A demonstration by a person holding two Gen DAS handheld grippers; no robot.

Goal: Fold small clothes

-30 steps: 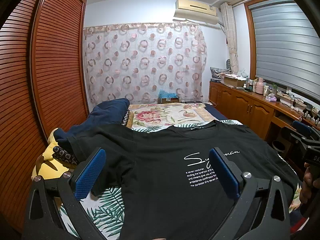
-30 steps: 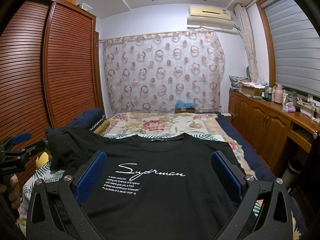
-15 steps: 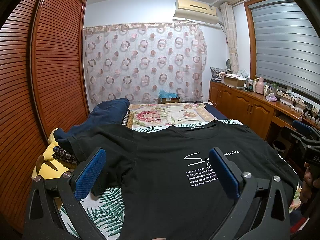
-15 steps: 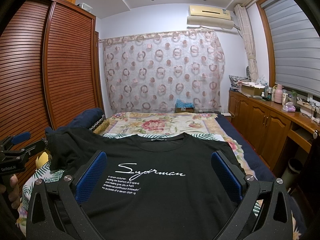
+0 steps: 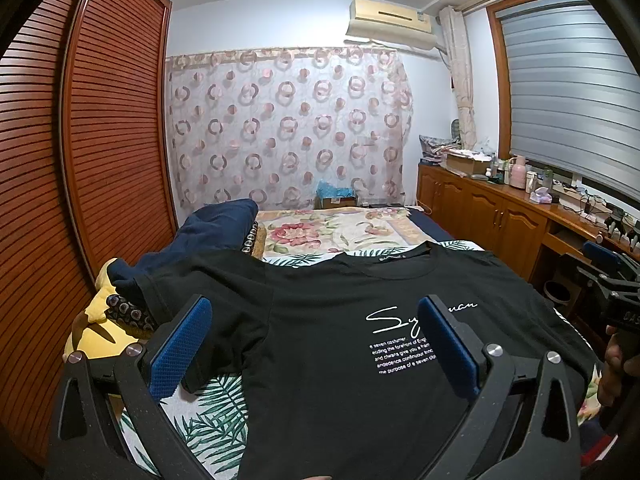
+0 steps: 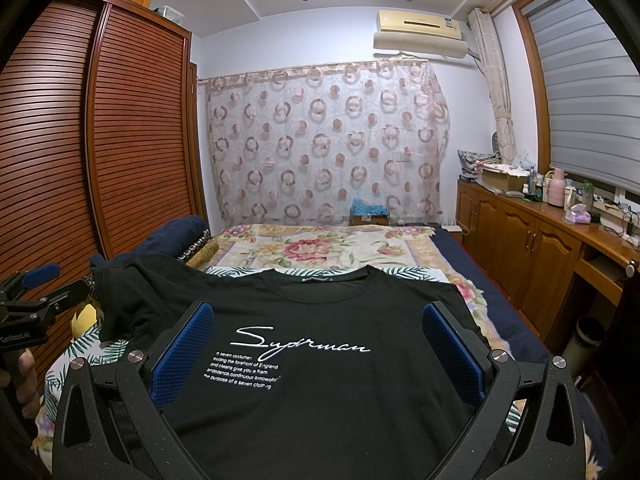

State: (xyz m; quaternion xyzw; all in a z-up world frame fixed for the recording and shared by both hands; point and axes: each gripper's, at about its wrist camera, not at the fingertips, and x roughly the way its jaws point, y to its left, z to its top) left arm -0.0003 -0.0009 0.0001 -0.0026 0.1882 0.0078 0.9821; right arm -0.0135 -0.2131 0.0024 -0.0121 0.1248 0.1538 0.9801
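Note:
A black T-shirt [image 5: 332, 336] with white script lettering lies spread face up on the bed, collar pointing away; it also fills the lower middle of the right wrist view [image 6: 320, 360]. My left gripper [image 5: 314, 340] hovers open above the shirt's left half, blue pads wide apart, nothing between them. My right gripper [image 6: 318, 350] hangs open over the chest print. The right gripper also shows at the right edge of the left wrist view [image 5: 612, 284], held by a hand. The left gripper appears at the left edge of the right wrist view [image 6: 32, 300].
The bed [image 6: 320, 248] carries a floral cover and a leaf-print sheet [image 5: 212, 424]. Dark blue bedding [image 5: 216, 228] and a yellow cushion [image 5: 96, 336] sit at the left. A slatted wooden wardrobe [image 5: 100, 140] runs along the left, a wooden counter [image 6: 540, 240] along the right.

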